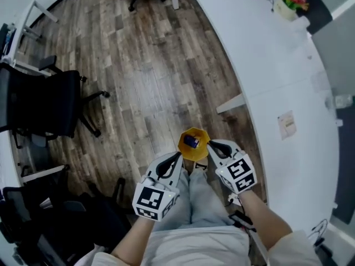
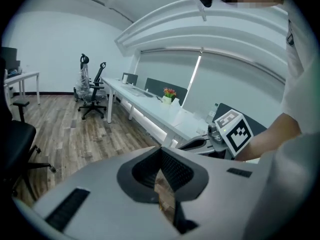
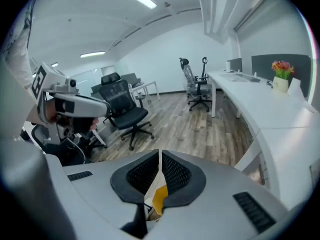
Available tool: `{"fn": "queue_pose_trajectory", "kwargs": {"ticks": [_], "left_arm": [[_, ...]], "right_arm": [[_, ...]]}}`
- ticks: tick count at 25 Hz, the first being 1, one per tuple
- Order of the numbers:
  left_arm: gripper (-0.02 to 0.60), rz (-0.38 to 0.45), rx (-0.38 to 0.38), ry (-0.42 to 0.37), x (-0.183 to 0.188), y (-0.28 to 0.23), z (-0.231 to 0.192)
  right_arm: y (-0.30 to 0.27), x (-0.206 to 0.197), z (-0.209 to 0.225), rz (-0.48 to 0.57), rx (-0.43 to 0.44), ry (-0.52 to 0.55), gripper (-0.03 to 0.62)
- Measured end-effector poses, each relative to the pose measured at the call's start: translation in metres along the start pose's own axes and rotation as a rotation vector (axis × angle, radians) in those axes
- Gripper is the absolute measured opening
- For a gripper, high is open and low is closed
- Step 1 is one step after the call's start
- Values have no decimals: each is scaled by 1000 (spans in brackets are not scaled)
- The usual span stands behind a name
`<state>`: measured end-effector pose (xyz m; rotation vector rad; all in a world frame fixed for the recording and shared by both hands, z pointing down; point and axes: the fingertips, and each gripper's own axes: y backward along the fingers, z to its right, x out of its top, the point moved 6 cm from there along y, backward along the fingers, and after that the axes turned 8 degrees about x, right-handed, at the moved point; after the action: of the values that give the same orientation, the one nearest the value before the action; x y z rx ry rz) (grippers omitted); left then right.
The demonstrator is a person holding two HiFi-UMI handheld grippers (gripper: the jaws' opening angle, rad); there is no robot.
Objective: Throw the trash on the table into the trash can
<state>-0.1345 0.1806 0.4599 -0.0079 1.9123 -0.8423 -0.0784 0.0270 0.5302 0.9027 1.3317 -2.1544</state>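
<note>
Both tongs are sitting pressed shut with nothing gripped, left tongs and right tongs flanking the yellow trash can just beyond the person's lap. Blue trash is lying inside that can; it is looking light and crumpled, so pinching a loose edge is probably suiting it best.

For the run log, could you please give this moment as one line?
left gripper: shut, empty | right gripper: shut, empty | both by yellow trash can on floor | blue item inside
</note>
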Motion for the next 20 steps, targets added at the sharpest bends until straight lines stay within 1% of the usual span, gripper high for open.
{"fn": "queue_pose_trajectory", "kwargs": {"ticks": [2,4,7,10,14,20], "left_arm": [[2,23,-6,1,18,8,8],[2,35,-16,-14,30,16,15],[2,41,-33,-44,44,31,28],[1,59,-44,-41,56,45,36],[1,60,-89,-54,65,54,41],[0,78,-140,-89,81,62,57]], "right_arm": [[22,21,-9,41,0,-2,41],[43,38,-18,71,-2,5,38],[70,54,-34,92,-5,14,36],[92,69,-45,126,-12,20,32],[111,89,-51,194,-45,27,31],[139,105,-48,246,-89,-3,31]]}}
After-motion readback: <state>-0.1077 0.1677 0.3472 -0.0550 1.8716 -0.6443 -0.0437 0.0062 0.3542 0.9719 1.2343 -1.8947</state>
